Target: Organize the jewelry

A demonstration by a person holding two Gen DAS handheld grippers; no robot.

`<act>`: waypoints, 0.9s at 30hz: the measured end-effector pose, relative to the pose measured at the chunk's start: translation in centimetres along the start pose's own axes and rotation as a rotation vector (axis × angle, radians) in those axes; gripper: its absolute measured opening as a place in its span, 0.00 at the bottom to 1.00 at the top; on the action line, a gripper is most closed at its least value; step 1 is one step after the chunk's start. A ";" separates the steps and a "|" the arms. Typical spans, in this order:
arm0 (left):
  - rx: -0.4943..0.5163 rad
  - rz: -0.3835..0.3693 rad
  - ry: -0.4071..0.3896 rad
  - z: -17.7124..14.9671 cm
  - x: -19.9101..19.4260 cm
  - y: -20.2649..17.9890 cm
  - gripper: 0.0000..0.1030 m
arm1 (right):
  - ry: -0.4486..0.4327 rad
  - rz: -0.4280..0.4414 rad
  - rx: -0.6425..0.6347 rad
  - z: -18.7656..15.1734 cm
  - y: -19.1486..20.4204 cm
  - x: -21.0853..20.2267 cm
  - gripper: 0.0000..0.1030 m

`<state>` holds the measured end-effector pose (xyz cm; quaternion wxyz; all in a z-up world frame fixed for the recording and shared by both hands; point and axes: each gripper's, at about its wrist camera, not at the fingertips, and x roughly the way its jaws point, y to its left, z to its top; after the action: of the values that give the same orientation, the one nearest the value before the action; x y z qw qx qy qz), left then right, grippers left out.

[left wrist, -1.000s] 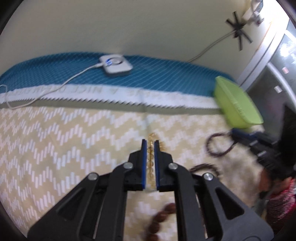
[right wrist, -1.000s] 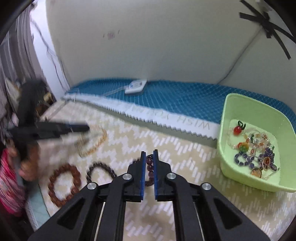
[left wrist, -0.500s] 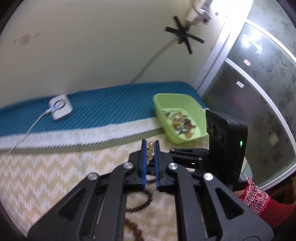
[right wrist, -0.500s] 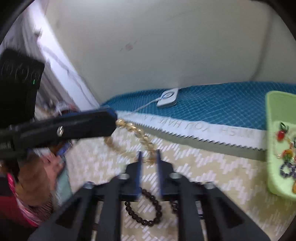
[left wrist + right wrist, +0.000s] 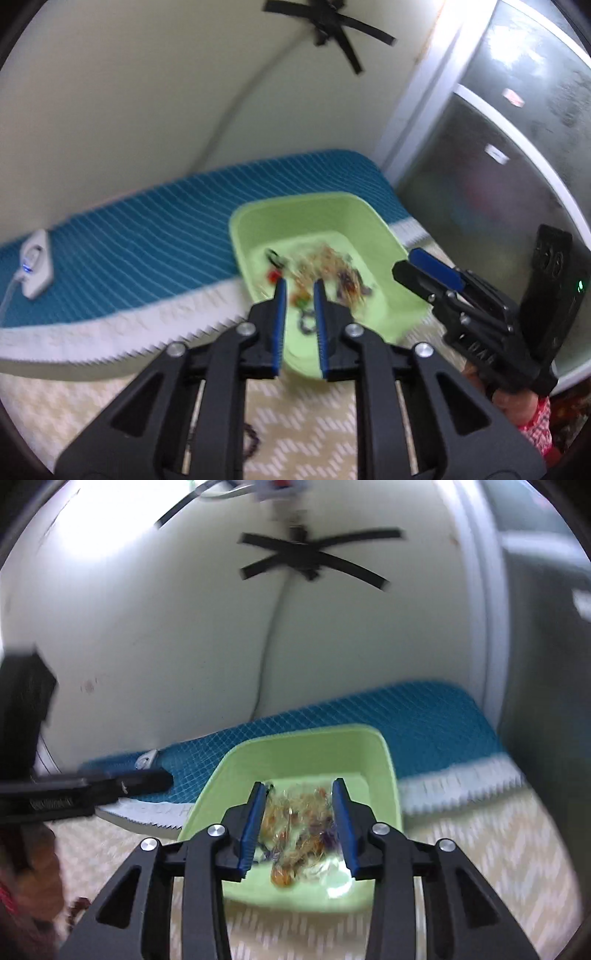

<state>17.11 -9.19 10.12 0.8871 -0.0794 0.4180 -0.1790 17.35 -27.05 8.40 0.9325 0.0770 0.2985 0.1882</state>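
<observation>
A light green tray holds a blurred pile of mixed bead jewelry on the cloth. My left gripper is open and empty, its tips over the tray's near left side. My right gripper is open and empty, held over the tray with the jewelry pile between its fingers in view. The right gripper also shows in the left wrist view, at the tray's right side. A dark bead bracelet lies on the cloth below the left gripper.
A blue mat with a white zigzag band runs along the wall behind the tray. A white wired device lies on it at the left. A glass door stands at the right. Yellow chevron cloth covers the front.
Both grippers swung right to the green tray and opened. The left let go of the golden bead bracelet, the right let go of its dark bracelet; both are now empty.
</observation>
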 end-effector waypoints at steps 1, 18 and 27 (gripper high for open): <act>0.021 0.023 -0.017 -1.1 -0.4 0.0 0.13 | -0.011 0.005 -0.005 -0.6 0.2 -0.8 0.12; -0.211 0.220 -0.107 -16.7 -13.3 10.1 0.38 | 0.172 0.183 0.033 -11.0 8.7 -2.3 0.39; -0.291 0.251 -0.076 -23.7 -16.0 11.6 0.38 | 0.233 0.241 0.072 -12.1 8.7 -1.8 0.40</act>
<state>-7.59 7.90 3.03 0.8967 -0.1609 0.4123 -0.0014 6.23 -19.40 1.76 0.8588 0.1230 0.3998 0.2958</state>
